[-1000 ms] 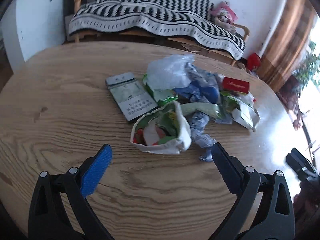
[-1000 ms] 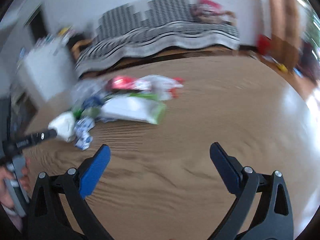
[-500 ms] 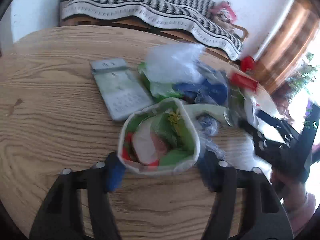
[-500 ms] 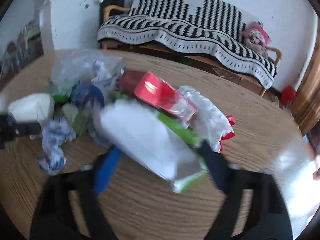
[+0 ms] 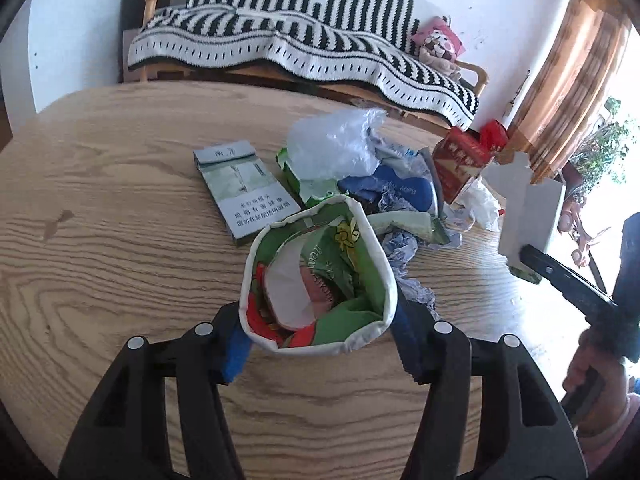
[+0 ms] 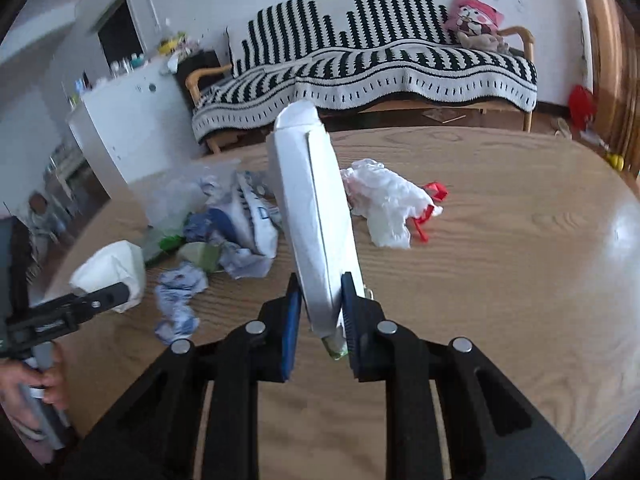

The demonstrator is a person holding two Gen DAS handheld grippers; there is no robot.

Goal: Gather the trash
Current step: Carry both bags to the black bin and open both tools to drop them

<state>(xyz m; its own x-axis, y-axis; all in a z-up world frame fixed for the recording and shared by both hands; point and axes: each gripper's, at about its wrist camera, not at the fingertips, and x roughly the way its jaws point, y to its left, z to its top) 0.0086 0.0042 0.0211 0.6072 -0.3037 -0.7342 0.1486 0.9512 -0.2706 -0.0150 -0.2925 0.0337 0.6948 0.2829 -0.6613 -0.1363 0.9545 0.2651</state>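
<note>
The left gripper [image 5: 318, 340] sat close to the camera with its 2 fingers squeezed in on the sides of an open snack bag [image 5: 320, 280]. The bag was white outside and green and red inside. Its mouth faced up and stayed wide, likely so more trash could be dropped in. The bag rested on the wooden table [image 5: 120, 240], right between the 2 fingers.

The right gripper [image 6: 318, 316] had its fingers nearly closed, pinching the near end of a long white wrapper [image 6: 312, 208]. The wrapper stood up off the table and pointed away, so it looked lifted and ready to carry. The open bag was down to its left, so it probably had to go there.

A little farther lay the trash pile [image 5: 384, 192], touching the far side of the bag, with a flat grey box [image 5: 244, 188] to its left. A red box [image 5: 460, 160] stood at the far right of the pile. Farthest back was a striped sofa [image 5: 304, 48].
</note>
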